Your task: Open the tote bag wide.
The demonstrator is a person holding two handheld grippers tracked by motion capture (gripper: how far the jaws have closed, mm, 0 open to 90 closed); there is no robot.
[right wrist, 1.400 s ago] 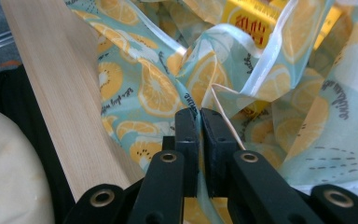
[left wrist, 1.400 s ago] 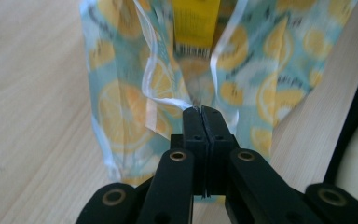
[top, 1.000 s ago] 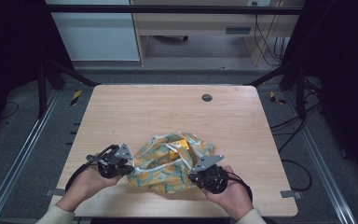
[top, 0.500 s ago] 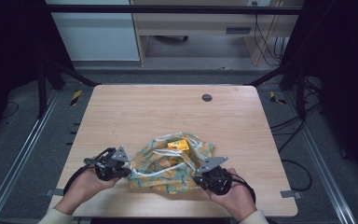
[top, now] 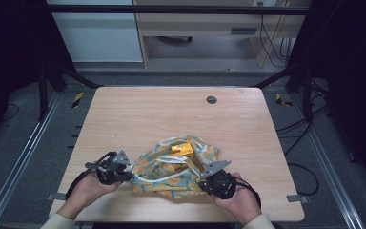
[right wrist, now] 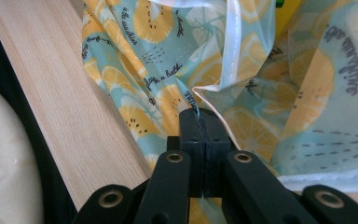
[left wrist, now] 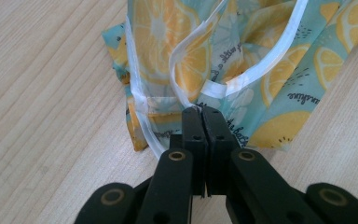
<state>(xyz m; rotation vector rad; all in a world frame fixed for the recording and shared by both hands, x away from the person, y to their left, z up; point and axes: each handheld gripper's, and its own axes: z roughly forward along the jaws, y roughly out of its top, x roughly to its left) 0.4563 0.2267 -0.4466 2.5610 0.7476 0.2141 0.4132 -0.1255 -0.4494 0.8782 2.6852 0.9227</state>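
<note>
Two sets of fingers are clenched on the lemon-print cloth bag (top: 174, 171), which lies crumpled on the table (top: 138, 114) between them: left gripper (left wrist: 200, 111) on its white-piped edge, right gripper (right wrist: 199, 113) on a fold. It looks soft, light and floppy; the piping is the surest hold.

We see table (top: 138, 114) evenly lit from above, surroundings beyond table dark, shadows faint. Gripper views bright; cloth (right wrist: 335, 60) past jaws blurs toward right edge.
</note>
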